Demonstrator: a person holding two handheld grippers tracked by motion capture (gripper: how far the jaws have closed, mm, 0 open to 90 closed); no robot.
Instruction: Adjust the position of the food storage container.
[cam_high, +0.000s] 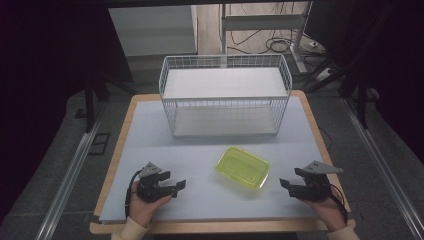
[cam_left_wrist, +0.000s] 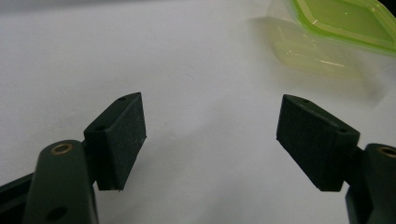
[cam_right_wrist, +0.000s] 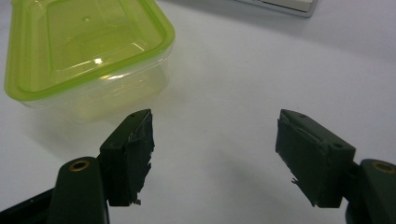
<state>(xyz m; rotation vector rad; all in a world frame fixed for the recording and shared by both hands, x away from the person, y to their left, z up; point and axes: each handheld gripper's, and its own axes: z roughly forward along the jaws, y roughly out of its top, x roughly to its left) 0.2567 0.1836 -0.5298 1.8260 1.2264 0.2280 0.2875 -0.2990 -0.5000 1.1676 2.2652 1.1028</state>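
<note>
High view: both grippers, left and right, gape empty flanking the lidded green container, whose slick walls could slip an off-centre pinch.

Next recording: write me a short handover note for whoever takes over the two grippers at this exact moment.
Left gripper: open, nothing between the jaws, low over the table at its near left, pointing toward the container.
Right gripper: open, holding nothing, at the near right, also pointing toward the container.
Yellow-green lidded container: on the table between the two grippers, lid on, apart from both.
White wire basket: at the far side of the table, nothing in it.
Done: nothing visible so far; the container is untouched.
Left: probably grasp the container and move it, perhaps into the basket.
</note>
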